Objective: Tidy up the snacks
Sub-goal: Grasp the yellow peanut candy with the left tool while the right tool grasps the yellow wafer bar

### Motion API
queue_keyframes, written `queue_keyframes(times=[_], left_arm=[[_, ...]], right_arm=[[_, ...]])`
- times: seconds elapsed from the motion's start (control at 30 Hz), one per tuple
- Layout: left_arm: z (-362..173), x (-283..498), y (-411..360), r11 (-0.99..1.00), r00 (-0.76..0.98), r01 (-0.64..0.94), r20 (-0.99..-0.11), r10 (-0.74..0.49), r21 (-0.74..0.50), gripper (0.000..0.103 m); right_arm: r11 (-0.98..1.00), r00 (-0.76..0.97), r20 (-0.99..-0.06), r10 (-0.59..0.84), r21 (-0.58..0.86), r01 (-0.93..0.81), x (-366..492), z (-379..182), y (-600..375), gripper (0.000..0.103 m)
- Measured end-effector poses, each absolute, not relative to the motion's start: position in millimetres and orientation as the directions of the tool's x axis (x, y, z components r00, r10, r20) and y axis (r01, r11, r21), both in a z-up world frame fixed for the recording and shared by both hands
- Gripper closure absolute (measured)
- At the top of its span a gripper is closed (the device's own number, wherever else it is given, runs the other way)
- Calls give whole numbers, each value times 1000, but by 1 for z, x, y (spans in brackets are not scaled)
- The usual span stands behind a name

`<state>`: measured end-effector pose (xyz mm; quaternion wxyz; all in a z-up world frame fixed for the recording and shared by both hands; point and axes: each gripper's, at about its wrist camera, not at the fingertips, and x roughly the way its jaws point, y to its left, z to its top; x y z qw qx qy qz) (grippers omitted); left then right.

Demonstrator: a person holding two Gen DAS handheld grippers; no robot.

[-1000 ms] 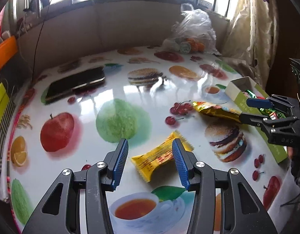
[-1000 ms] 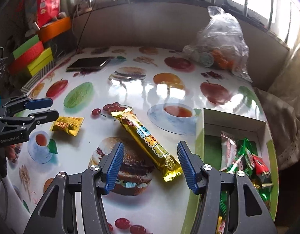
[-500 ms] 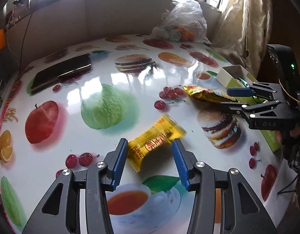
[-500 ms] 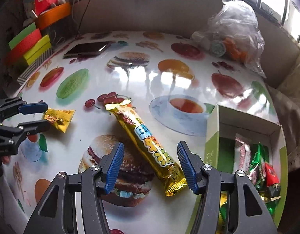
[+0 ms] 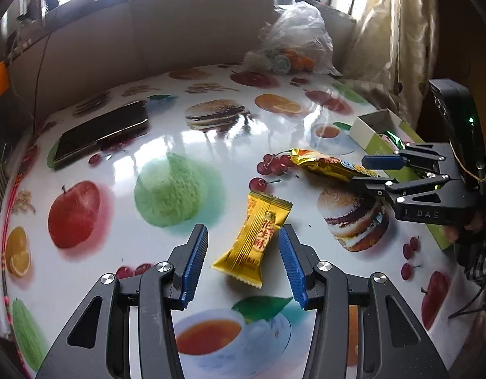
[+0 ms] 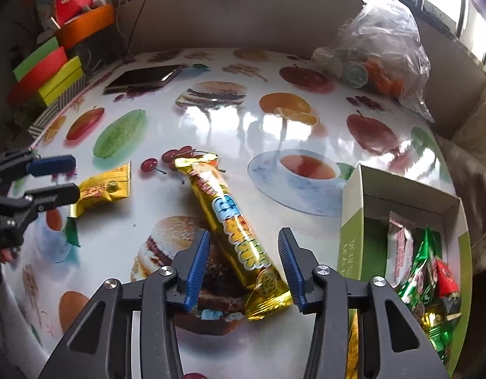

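Observation:
A small yellow snack packet [image 5: 255, 240] lies on the fruit-print table [image 5: 167, 145], lengthwise between the fingers of my left gripper [image 5: 242, 229]. That gripper is open; its right pad is close to the packet's edge and its left pad stands apart. From the right wrist the same packet [image 6: 100, 189] shows in front of the left gripper [image 6: 53, 177]. A long gold snack bar [image 6: 233, 230] lies slanted on the table. My right gripper [image 6: 243, 232] straddles its near end, jaws closing, with gaps still visible at both pads. From the left wrist that gripper [image 5: 369, 172] is over the bar [image 5: 325, 164].
A green-and-white box [image 6: 350, 237] holding several wrapped snacks stands at the table's right edge, also seen as the box [image 5: 372, 123]. A phone [image 6: 145, 75] lies at the far left, a plastic bag [image 6: 378, 47] at the far right. Coloured boxes [image 6: 44, 69] stack beyond the left edge.
The right gripper's jaws have narrowed around the gold bar and the gripper has come slightly lower. In the left wrist view the yellow packet now lies more lengthwise between the fingers.

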<state>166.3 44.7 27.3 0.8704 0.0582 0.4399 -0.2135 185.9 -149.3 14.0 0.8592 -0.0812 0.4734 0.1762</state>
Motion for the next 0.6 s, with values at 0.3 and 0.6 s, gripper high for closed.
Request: queue_keyframes(times=[0.3,0.6], left_arm=[[15,177,27,886,470,459,-827,-308,-68,55],[9,181,24,897,469,439,-840,-273,-47,55]], right_arm=[[916,489,-850,198,-17,-400,192,8,-141,54],[917,488,-852,190,-24,-399,197,5,-137,54]])
